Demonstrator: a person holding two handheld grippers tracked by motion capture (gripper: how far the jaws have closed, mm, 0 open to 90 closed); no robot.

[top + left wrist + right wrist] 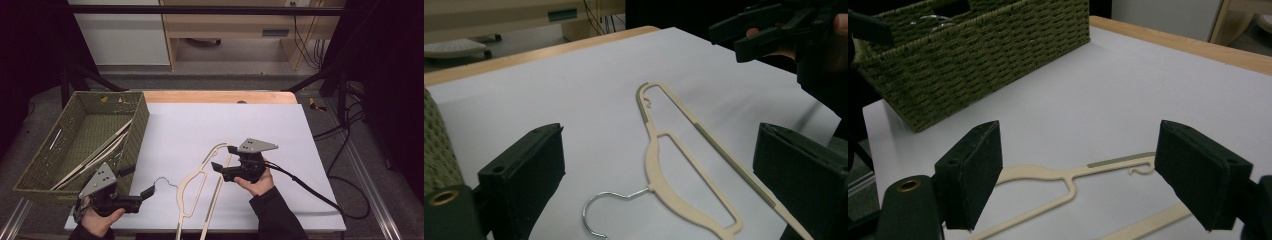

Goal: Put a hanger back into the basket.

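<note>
White sheet [235,125] is being used as work surface over wooden table [215,96]. Cream hanger [197,182] is being left flat near front edge, metal hook [165,182] pointing left. Left gripper [142,196] is being held wide open just left of hook, nothing gripped. Right gripper [220,160] is being held open over hanger's far end (nothing between pads). Green woven basket [135,135] is being kept at left, more hangers inside.
</note>
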